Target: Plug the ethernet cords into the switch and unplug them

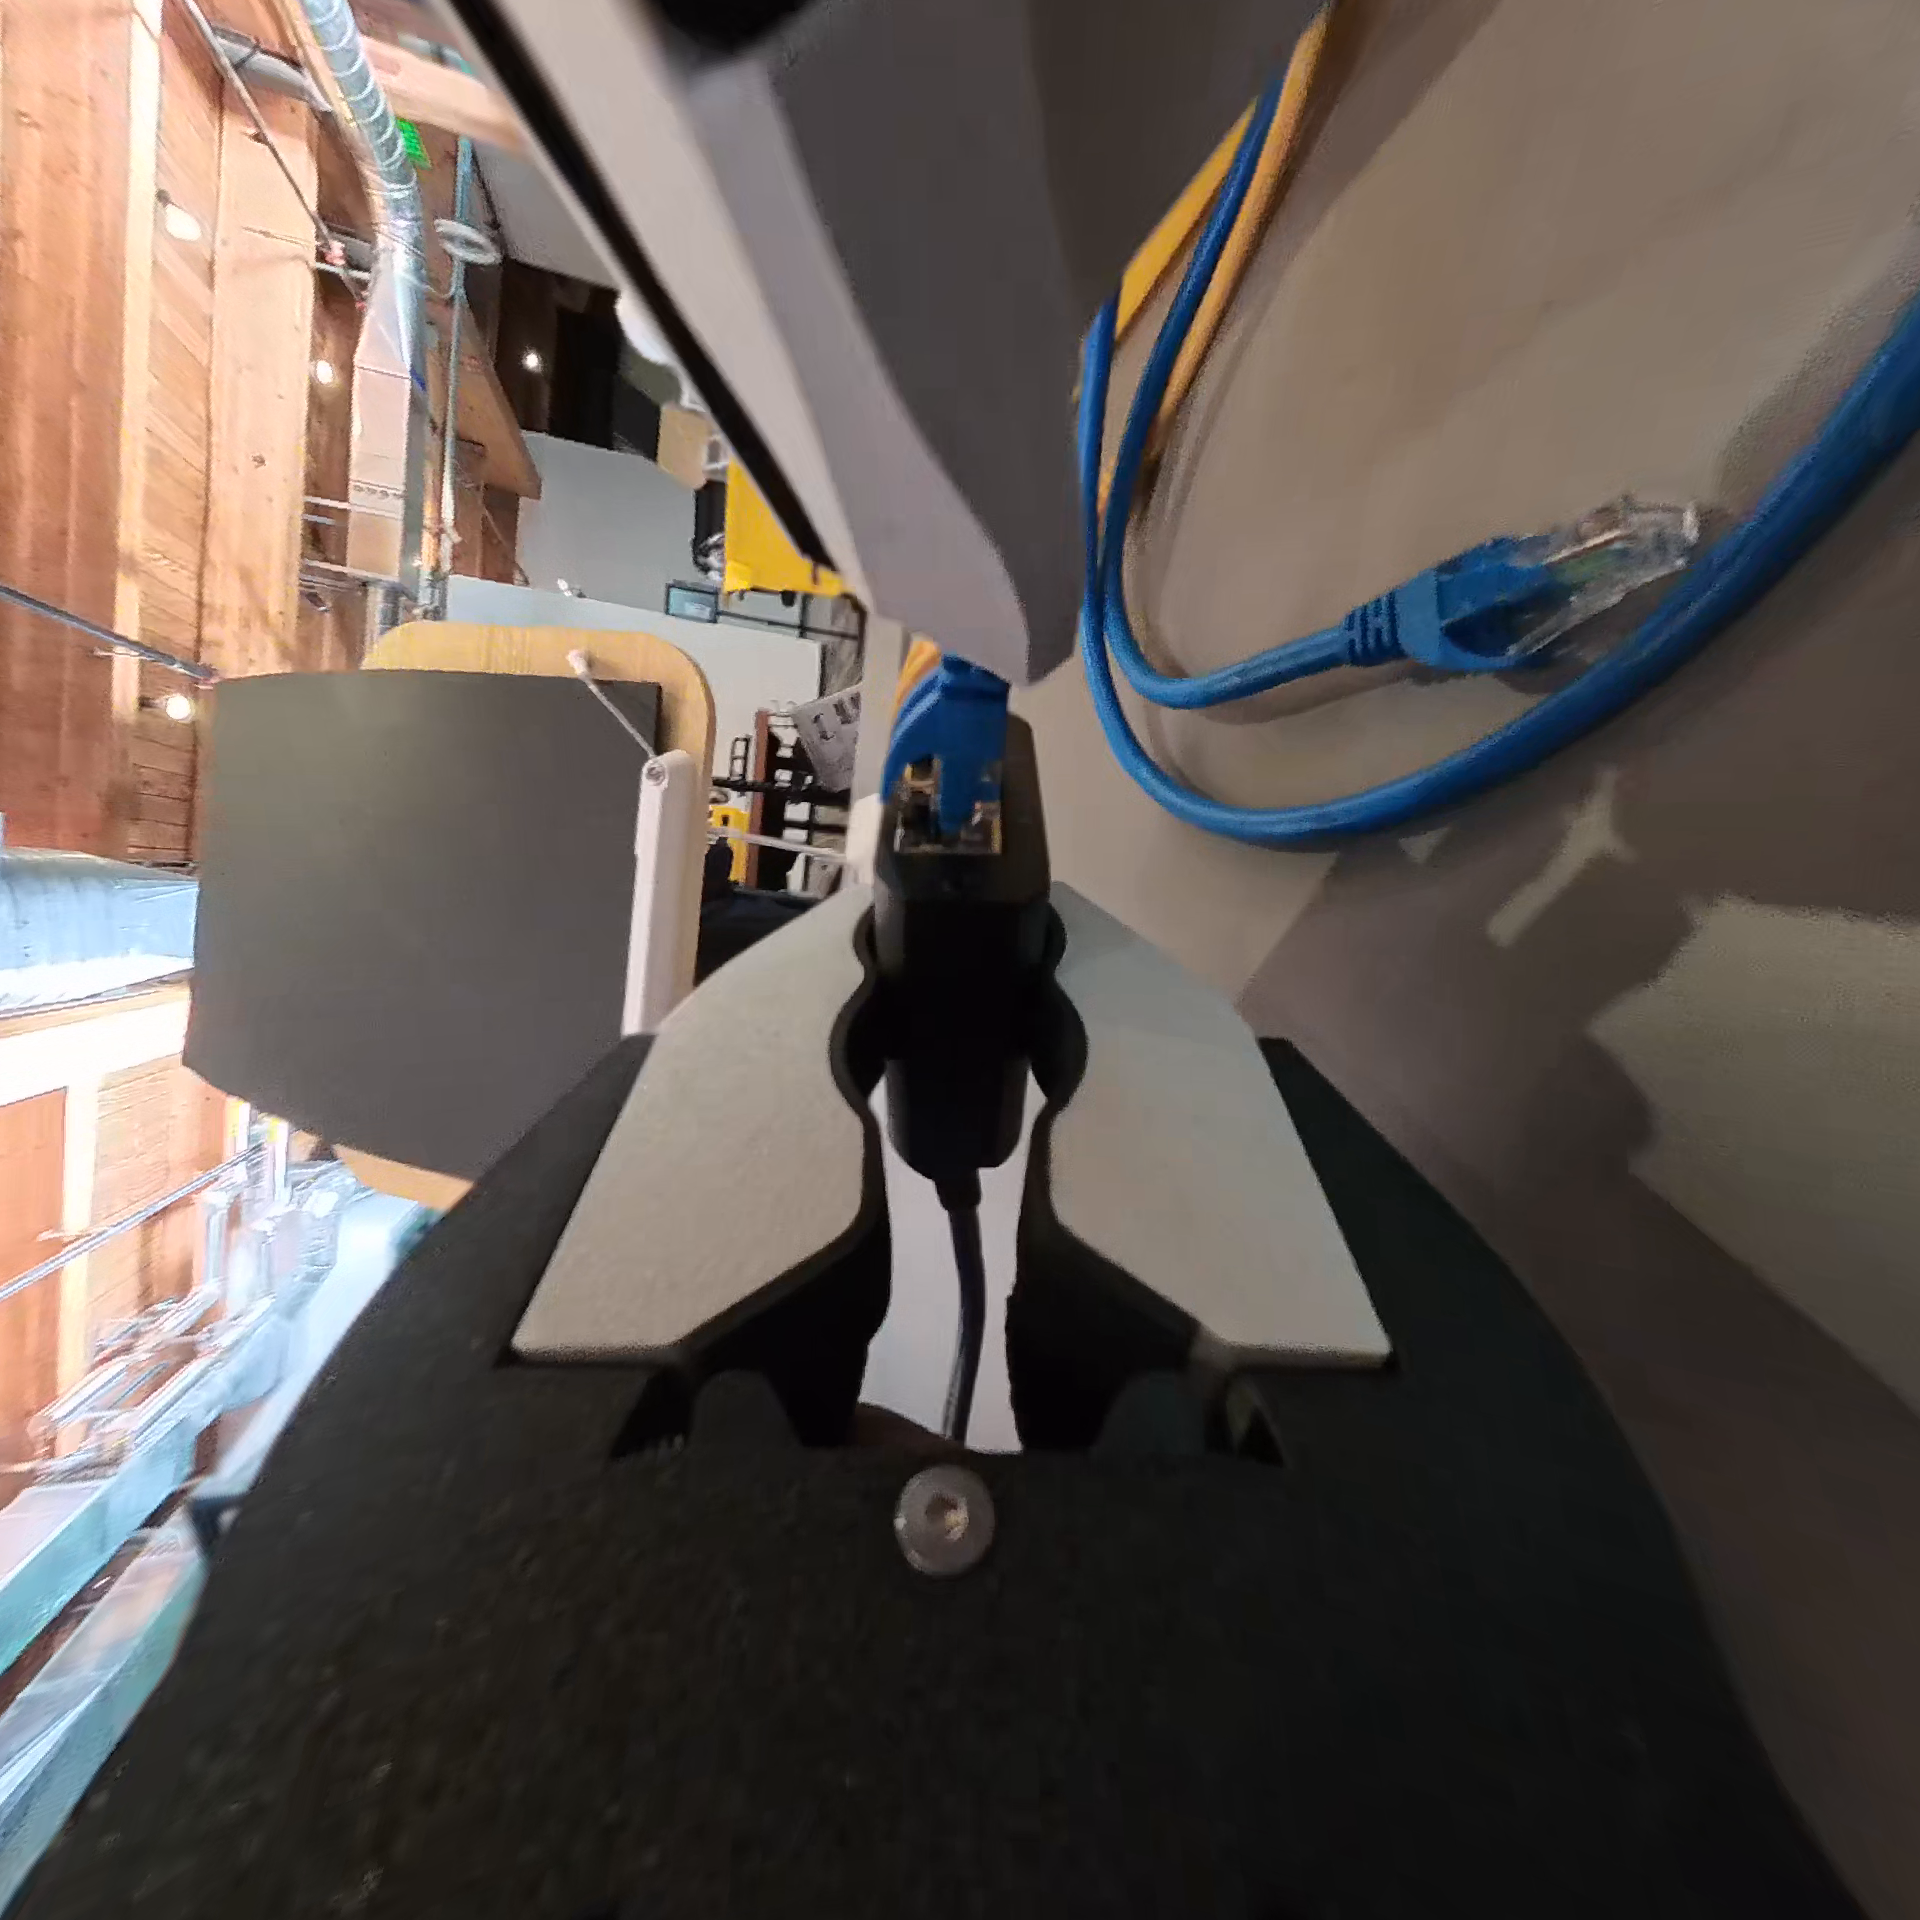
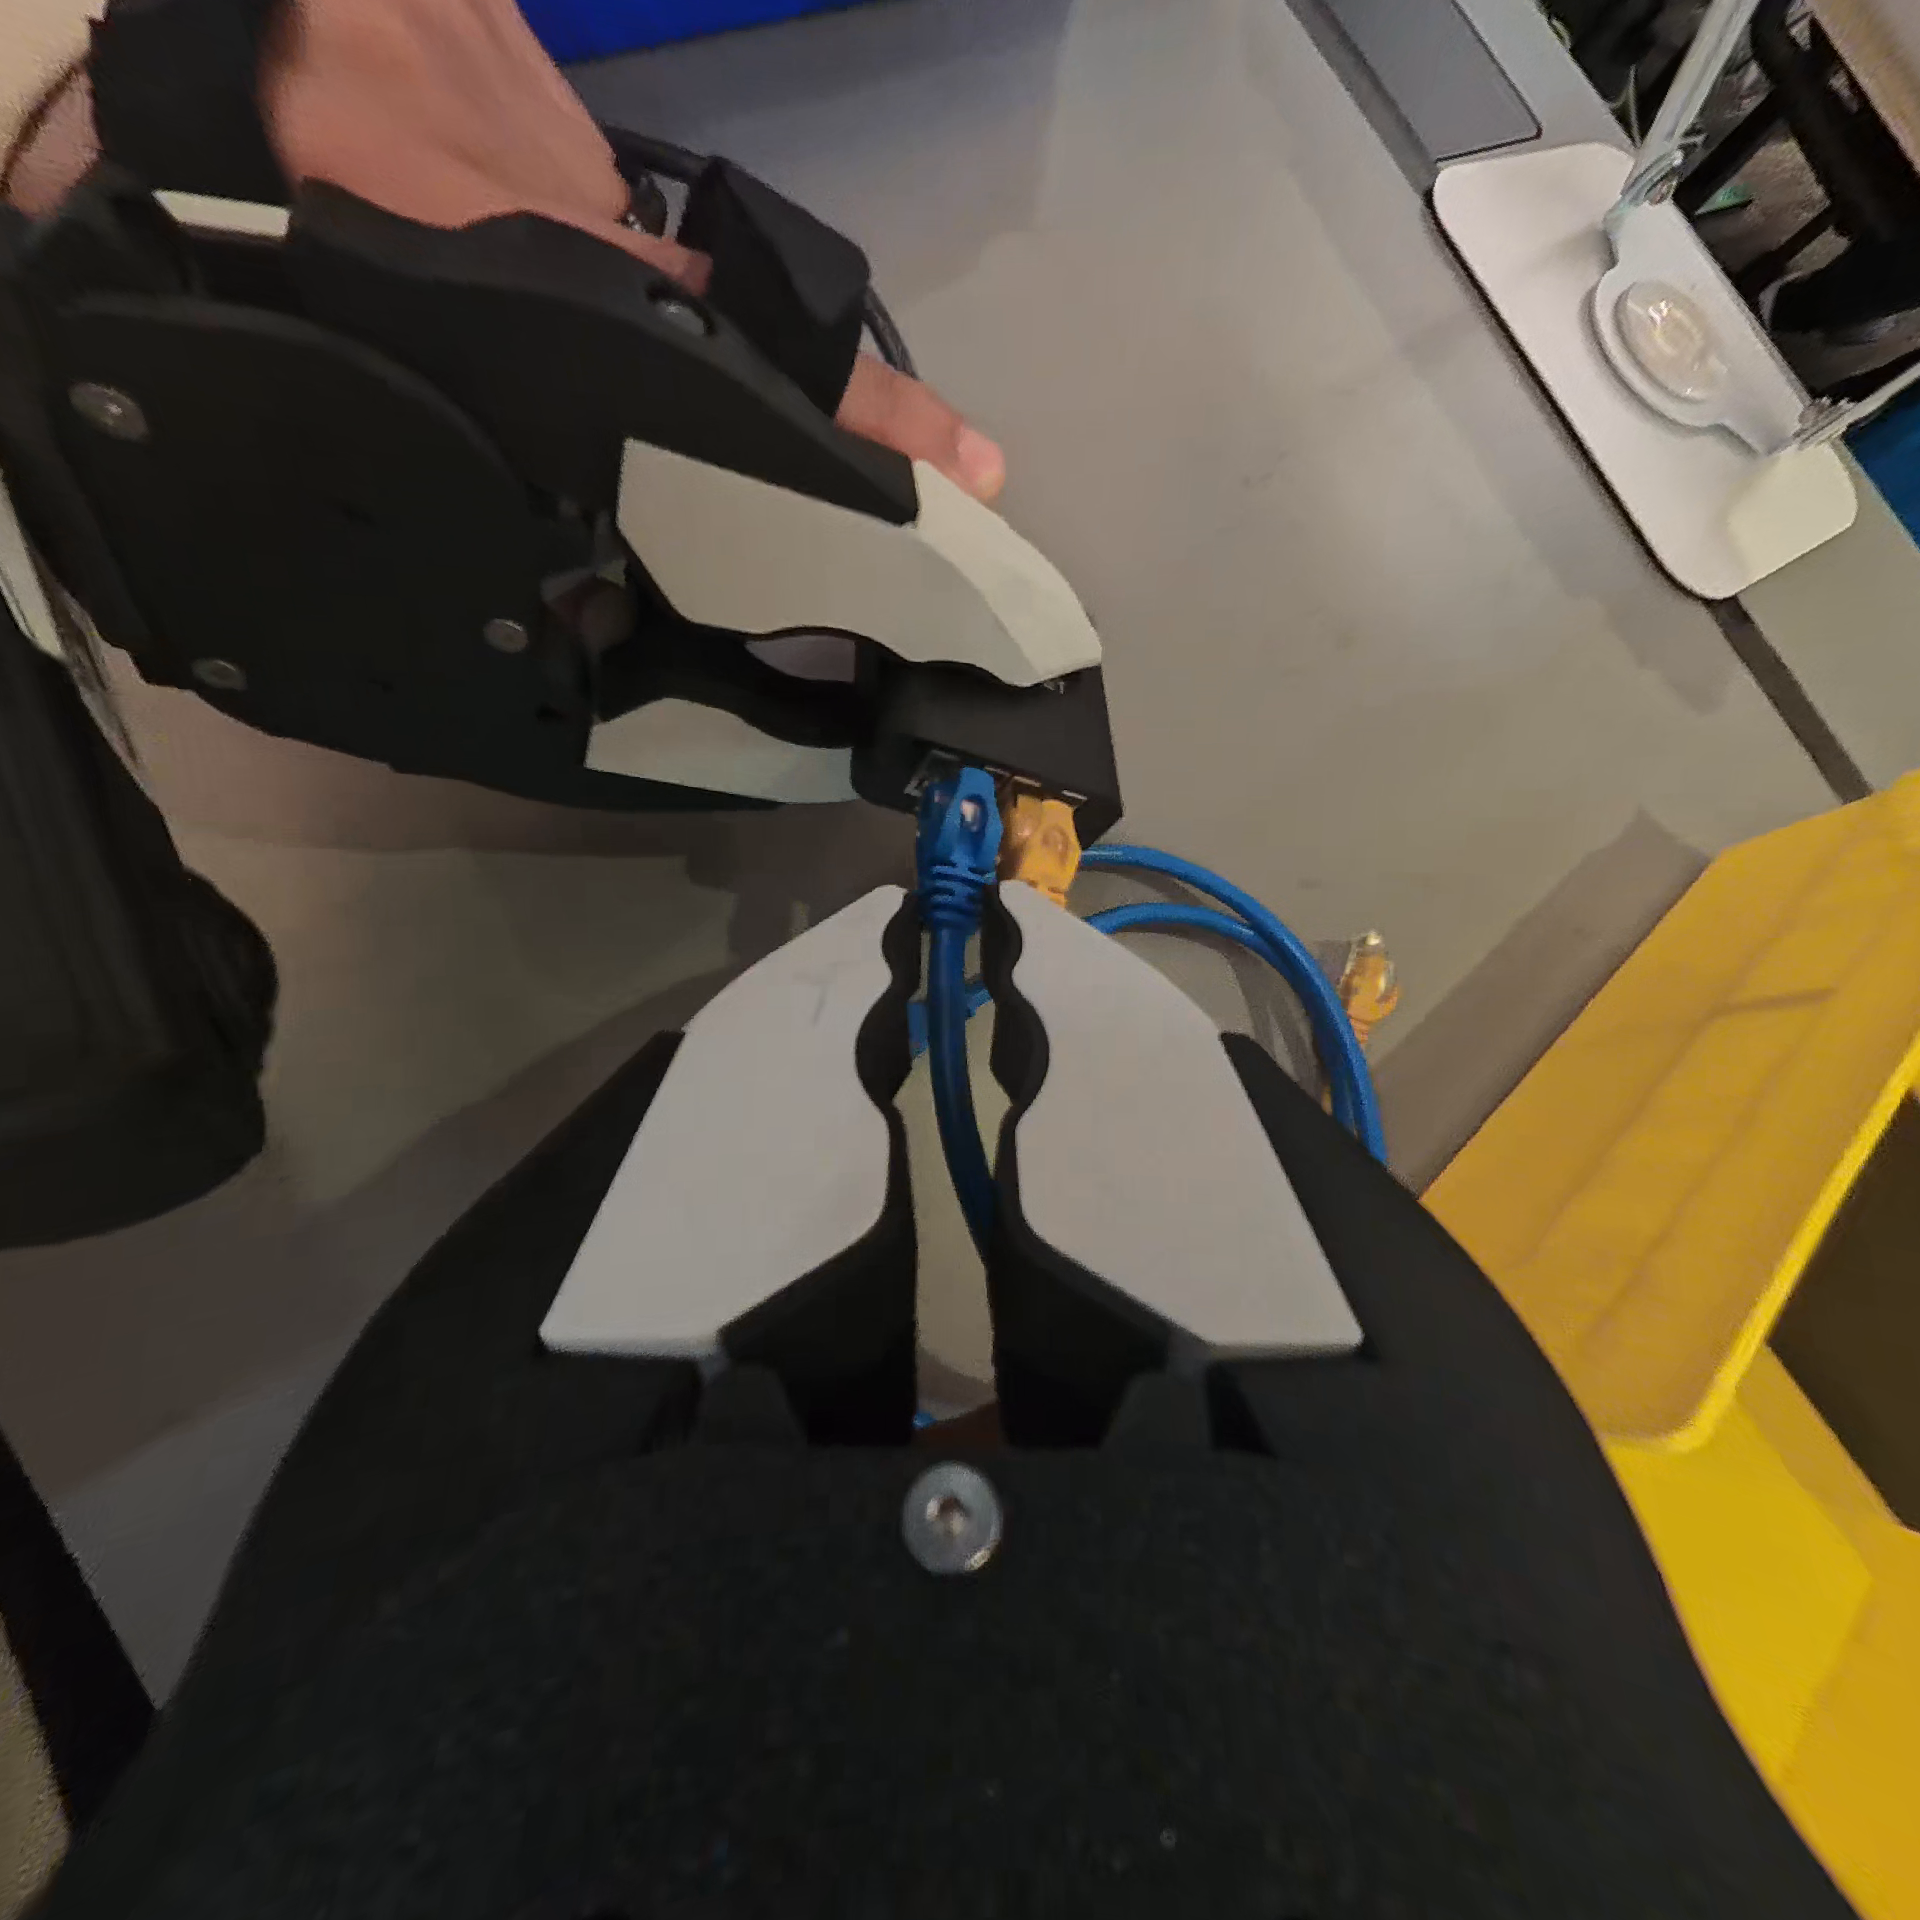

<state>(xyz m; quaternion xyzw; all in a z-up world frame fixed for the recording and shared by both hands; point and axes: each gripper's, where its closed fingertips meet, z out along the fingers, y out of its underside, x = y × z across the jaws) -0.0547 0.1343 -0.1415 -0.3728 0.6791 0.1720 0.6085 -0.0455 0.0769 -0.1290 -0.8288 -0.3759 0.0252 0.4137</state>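
My left gripper [image 1: 961,925] is shut on a small black switch [image 1: 961,862] and holds it above the grey table; it also shows in the right wrist view [image 2: 935,717], with the switch [image 2: 1018,717]. A blue ethernet plug [image 2: 958,821] sits in a port of the switch, and a yellow plug [image 2: 1039,847] sits in the port beside it. My right gripper [image 2: 951,914] is shut on the blue cord just behind its plug. The blue cord's other plug [image 1: 1507,603] lies loose on the table. A loose yellow plug [image 2: 1369,977] lies behind the blue loops.
A yellow bin [image 2: 1662,1195] stands close on the right. A white stand base [image 2: 1621,416] sits at the far right of the grey table [image 2: 1247,416]. Blue cord loops [image 1: 1299,810] lie under the switch. A person's hand [image 2: 914,416] holds the left gripper. My hands' fingertips stand some 6 cm from each other. The white stand base [image 2: 1621,416] is about 35 cm from my left fingertips and 40 cm from my right.
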